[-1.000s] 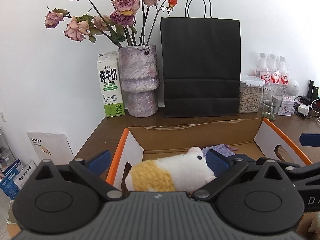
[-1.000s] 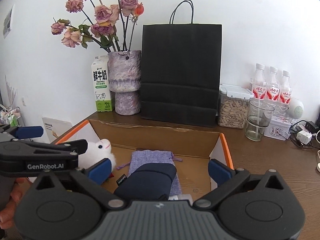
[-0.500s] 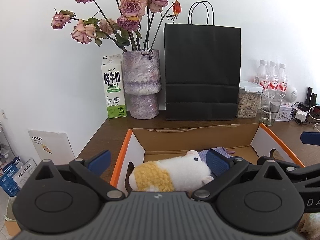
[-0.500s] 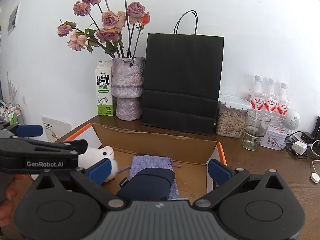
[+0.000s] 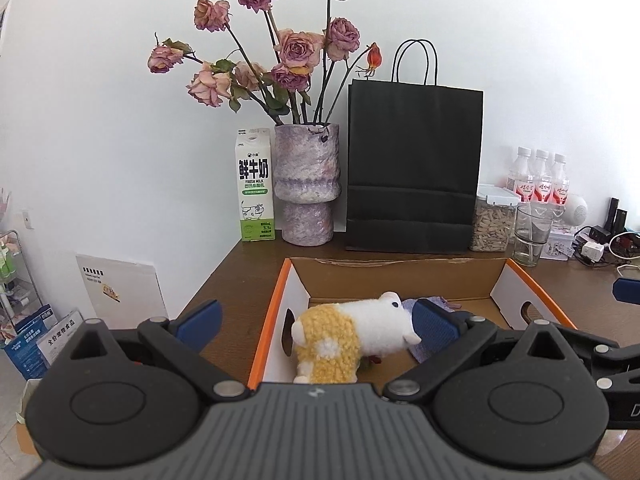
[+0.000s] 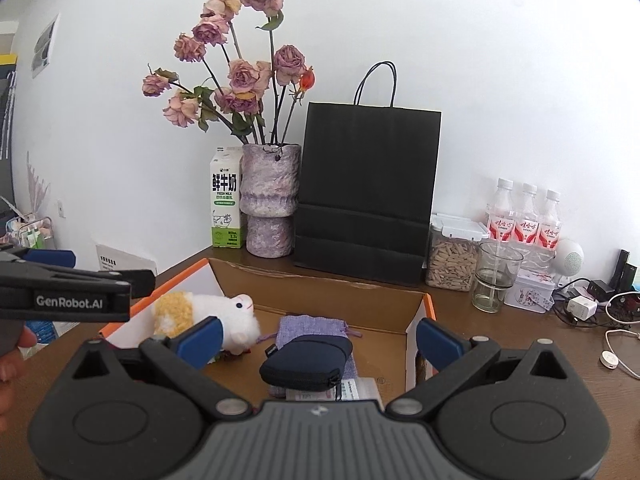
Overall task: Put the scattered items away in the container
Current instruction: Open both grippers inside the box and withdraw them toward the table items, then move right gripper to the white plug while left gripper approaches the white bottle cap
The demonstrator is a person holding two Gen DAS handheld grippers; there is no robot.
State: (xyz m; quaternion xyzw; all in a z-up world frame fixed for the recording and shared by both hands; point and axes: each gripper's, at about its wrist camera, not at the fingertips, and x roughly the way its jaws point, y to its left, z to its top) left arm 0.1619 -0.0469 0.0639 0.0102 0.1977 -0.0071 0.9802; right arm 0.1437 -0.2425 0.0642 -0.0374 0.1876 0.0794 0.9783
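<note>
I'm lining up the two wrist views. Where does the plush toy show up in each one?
Left wrist: plush toy lies low centre, inside the box by its orange-edged left wall.
Right wrist: plush toy sits lower left, inside the same box.
Shared landmark: the black paper bag against the wall.

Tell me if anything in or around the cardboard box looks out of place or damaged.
Mostly tidy. The plush toy lies on its side against the left wall of the cardboard box, and the dark pouch sits loosely atop the purple cloth bag. The box's back edge looks slightly ragged. Nothing appears spilled.
</note>
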